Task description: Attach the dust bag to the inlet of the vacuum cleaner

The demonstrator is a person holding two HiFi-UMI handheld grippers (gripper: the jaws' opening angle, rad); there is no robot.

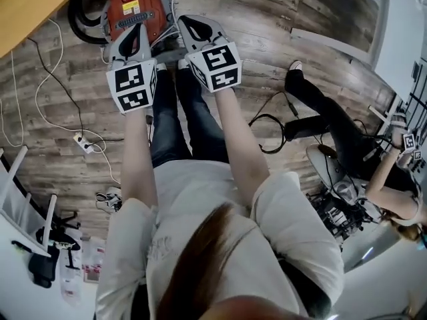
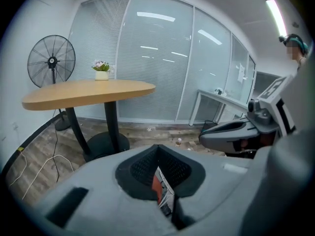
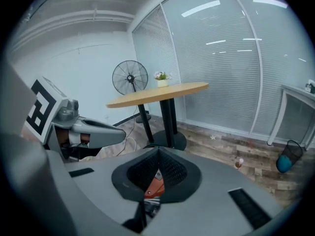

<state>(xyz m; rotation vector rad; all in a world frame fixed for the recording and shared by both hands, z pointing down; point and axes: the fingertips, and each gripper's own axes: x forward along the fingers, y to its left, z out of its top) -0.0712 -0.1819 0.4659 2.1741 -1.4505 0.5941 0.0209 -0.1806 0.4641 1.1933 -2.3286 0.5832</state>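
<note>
Head view: the person stands on a wood floor with both arms stretched forward, the grippers side by side and just apart. The left gripper [image 1: 139,31] and the right gripper [image 1: 187,24] both point toward the vacuum [image 1: 137,9], a red-orange machine on the floor just past their tips, with a black hose curling at its left. Neither gripper touches it. A table [image 1: 27,5] corner fills the upper left, white cables [image 1: 47,105] trail over the floor, and a second person [image 1: 353,139] sits at the right.

Left gripper view: the left gripper [image 2: 157,146] has its jaws pressed together with nothing gripped. A red and white sliver of the vacuum [image 2: 156,186] shows through the slit below the tips. The right gripper [image 2: 231,134] hangs at the right edge. Beyond stand a round table [image 2: 88,92] with a flower pot [image 2: 101,72] on it, a fan [image 2: 51,62] and a glass wall [image 2: 157,58] with blinds.

Right gripper view: the right gripper [image 3: 158,151] is likewise closed tight and empty. An orange piece of the vacuum [image 3: 155,187] shows through its slit. The left gripper [image 3: 93,132] is at the left, with the same table [image 3: 157,93], flower pot [image 3: 162,78] and fan [image 3: 130,78] behind.
</note>
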